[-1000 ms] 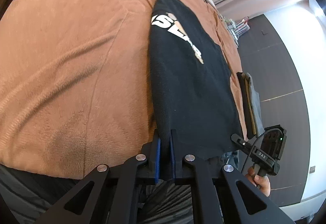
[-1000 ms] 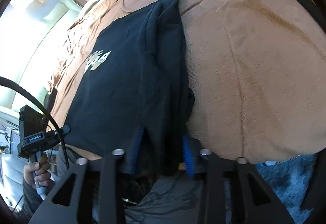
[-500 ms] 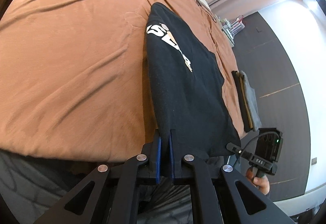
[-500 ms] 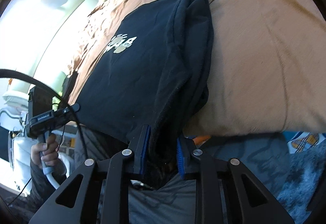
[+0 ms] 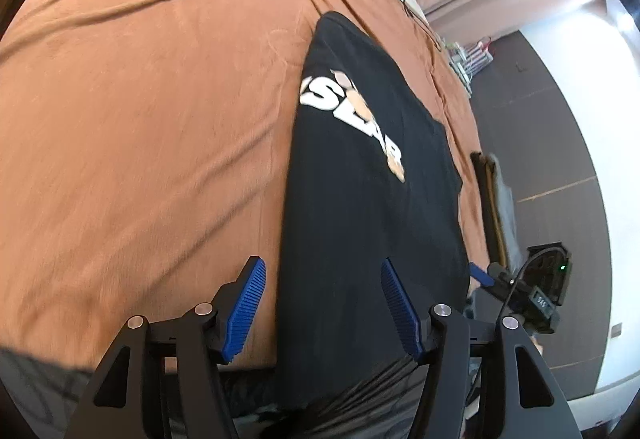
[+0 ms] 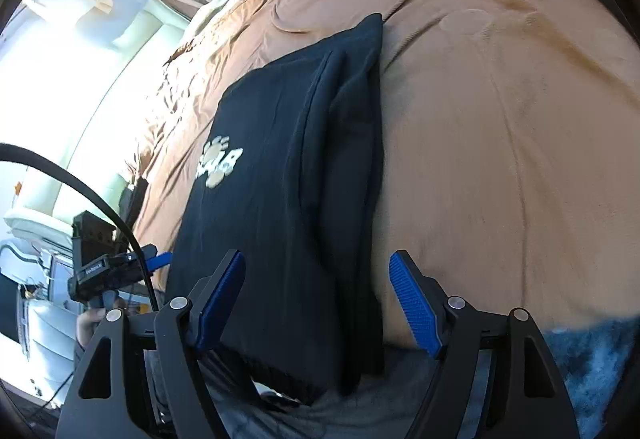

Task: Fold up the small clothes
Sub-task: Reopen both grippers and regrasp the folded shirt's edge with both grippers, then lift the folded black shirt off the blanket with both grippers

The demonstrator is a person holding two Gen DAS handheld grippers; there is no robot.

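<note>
Both claws had just let go. The left gripper and right gripper were spread wide w/ nothing pinched. The black shirt lay folded on the brown blanket, near edge hanging off. That fold looked done.

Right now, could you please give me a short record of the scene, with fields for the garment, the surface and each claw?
garment: black shirt with white lettering, folded lengthwise, near end hanging over the bed edge
surface: brown blanket
left claw: has just been opening, pads clear of the shirt's near left corner
right claw: has just been opening, shirt's thick folded edge between the pads, not pressed
</note>
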